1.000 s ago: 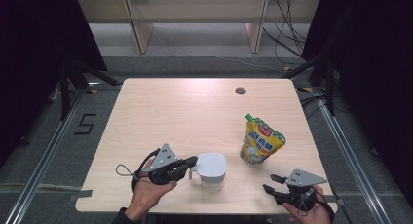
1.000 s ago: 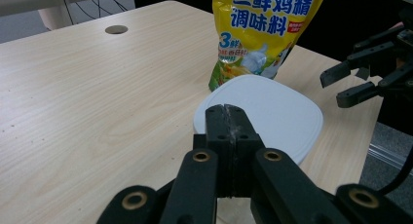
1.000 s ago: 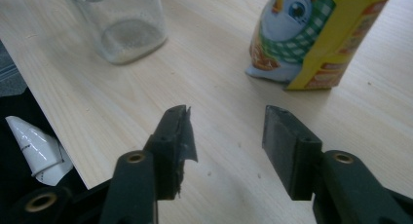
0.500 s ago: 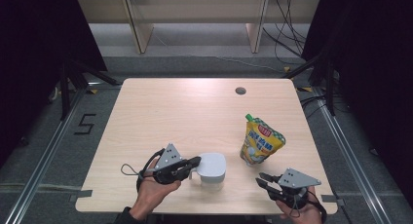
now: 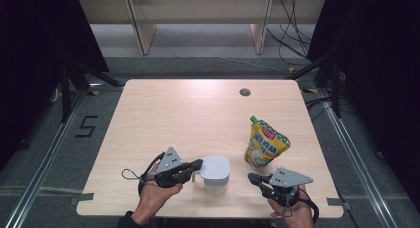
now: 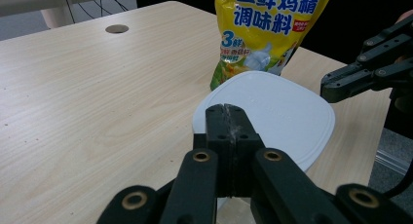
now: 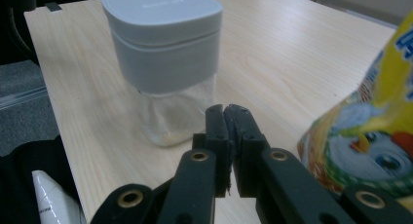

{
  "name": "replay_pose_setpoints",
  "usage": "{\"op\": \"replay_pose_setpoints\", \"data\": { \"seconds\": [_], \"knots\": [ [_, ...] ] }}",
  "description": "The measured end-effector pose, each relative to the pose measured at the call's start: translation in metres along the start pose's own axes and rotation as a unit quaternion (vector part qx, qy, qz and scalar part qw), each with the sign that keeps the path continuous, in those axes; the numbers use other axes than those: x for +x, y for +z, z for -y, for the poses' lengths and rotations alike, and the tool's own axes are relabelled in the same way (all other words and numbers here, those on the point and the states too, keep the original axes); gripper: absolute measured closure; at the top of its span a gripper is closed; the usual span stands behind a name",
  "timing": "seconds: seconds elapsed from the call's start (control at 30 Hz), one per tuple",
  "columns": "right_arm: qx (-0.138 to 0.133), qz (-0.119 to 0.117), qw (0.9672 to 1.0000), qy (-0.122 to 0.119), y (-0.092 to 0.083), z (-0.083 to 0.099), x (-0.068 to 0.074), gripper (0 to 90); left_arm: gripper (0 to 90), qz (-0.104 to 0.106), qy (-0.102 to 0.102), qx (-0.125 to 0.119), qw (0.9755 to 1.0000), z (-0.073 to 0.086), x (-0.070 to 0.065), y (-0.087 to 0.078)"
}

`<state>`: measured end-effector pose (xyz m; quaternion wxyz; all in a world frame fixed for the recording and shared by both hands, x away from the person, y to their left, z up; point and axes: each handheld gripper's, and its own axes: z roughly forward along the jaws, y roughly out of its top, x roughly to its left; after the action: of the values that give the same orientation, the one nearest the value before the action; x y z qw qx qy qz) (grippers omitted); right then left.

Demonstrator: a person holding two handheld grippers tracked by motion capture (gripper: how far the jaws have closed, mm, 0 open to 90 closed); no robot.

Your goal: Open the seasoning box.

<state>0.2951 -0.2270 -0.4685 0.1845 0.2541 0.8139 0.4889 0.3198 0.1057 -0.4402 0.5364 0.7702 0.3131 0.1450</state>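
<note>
- Your left tongs (image 5: 197,163) are closed with nothing between the jaws, their tip resting at the near edge of the lidded jar (image 5: 216,174), just above its white lid (image 6: 272,117); that looks like bracing it.
- The jar stands upright near the front edge of the worktop (image 5: 188,114), between your two hands, its clear lower part showing a little pale content.
- Your right tongs (image 5: 251,178) have just been closing and are now shut on nothing, pointing toward the jar from the right.
- The yellow seasoning pouch (image 5: 265,147) stands just behind them, apart from the jar, within easy reach.
</note>
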Motion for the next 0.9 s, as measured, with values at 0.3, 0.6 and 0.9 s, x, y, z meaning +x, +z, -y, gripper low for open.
{"op": "replay_pose_setpoints", "data": {
  "seconds": [0.3,0.6,0.9],
  "knots": [
    [-0.02,-0.001,0.9998,-0.008,0.012,-0.013,0.008,90.0,89.1,-0.007,0.004,0.001,1.0,0.0,-0.002,0.0],
    [-0.015,-0.008,0.9998,-0.015,0.018,-0.018,0.008,90.0,89.2,-0.006,-0.003,-0.008,0.9999,0.004,0.002,-0.004],
    [-0.018,-0.02,0.9993,-0.025,0.025,-0.027,0.011,90.0,89.2,-0.001,-0.012,-0.012,0.9999,0.006,0.002,-0.004]
  ]
}}
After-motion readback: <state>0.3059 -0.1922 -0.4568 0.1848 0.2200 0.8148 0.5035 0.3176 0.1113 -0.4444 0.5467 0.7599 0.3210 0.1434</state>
